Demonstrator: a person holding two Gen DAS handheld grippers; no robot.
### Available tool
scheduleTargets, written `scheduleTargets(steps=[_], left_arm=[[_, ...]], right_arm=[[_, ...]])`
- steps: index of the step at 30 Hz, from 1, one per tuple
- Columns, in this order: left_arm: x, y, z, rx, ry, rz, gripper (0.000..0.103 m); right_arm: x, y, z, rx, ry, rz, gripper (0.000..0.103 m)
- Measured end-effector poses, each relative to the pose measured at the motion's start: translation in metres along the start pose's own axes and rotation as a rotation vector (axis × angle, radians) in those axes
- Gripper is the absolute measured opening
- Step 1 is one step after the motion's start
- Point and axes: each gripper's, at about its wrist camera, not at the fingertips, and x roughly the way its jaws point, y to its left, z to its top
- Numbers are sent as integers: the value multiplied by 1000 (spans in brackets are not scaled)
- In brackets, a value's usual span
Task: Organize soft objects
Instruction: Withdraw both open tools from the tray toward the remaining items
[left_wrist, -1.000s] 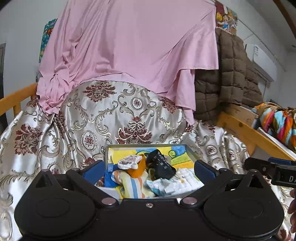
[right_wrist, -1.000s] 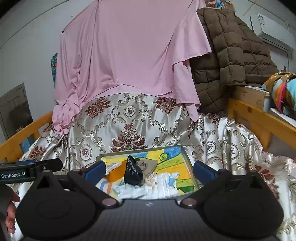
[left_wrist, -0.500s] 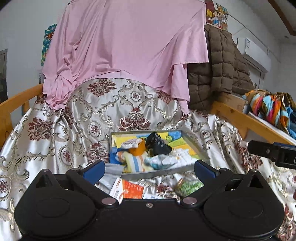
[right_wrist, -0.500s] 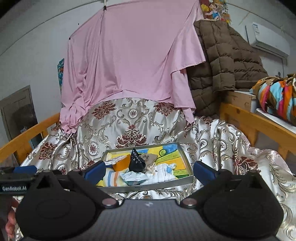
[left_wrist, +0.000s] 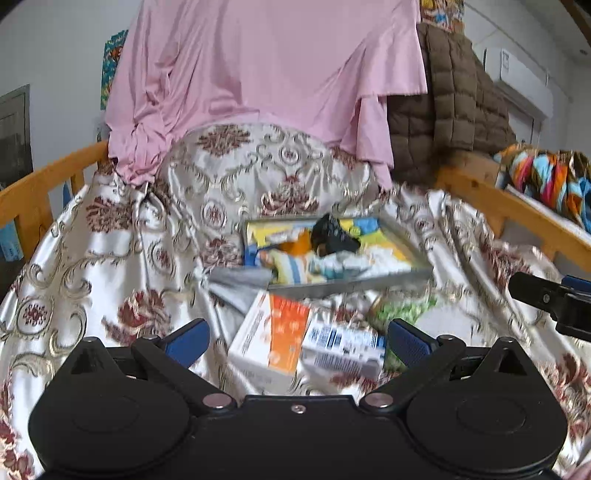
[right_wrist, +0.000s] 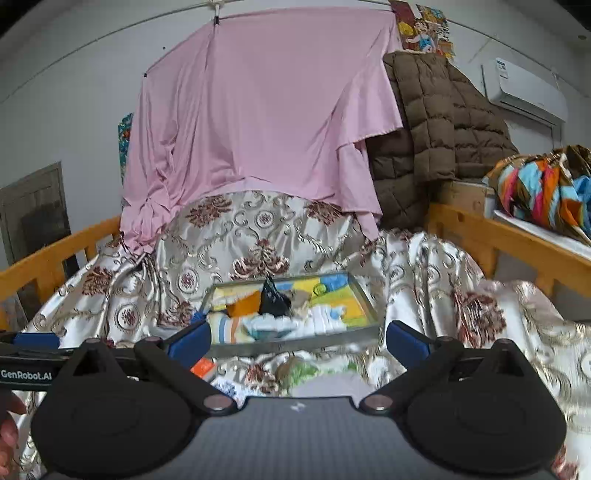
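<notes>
A cream satin bedspread (right_wrist: 443, 280) carries maroon floral medallions and gold scrolls. Above it hangs a plain pink sheet (right_wrist: 266, 110), beside a brown quilted jacket (right_wrist: 436, 122). The grey-rimmed tray (right_wrist: 295, 345) has a yellow, blue and green base and holds an orange piece (right_wrist: 243, 306), a black cloth (right_wrist: 272, 301) and a cloth striped white, blue and orange (right_wrist: 225, 328). The box (left_wrist: 271, 334) is white and orange. The bed rail (right_wrist: 509, 240) is honey-coloured wood. The gripper fingers (right_wrist: 190, 341) are blue.
</notes>
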Motion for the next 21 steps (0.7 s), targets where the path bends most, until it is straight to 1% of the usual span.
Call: scheduleTargets(steps=[7, 11, 13, 17, 21], left_arm=[[4, -1, -12, 32, 60, 10, 102], [10, 1, -16, 43, 113, 35, 102], [11, 0, -17, 53, 123, 40, 102], [13, -3, -17, 74, 139, 52, 102], [17, -10, -20, 119, 155, 64, 102]], right_arm=[[-2, -2, -37, 62, 60, -25, 103], [-3, -3, -53, 74, 94, -39, 103], [-1, -4, -62, 83, 122, -33, 103], [3, 0, -76, 64, 174, -30, 103], [4, 6, -78, 41, 175, -18, 103]])
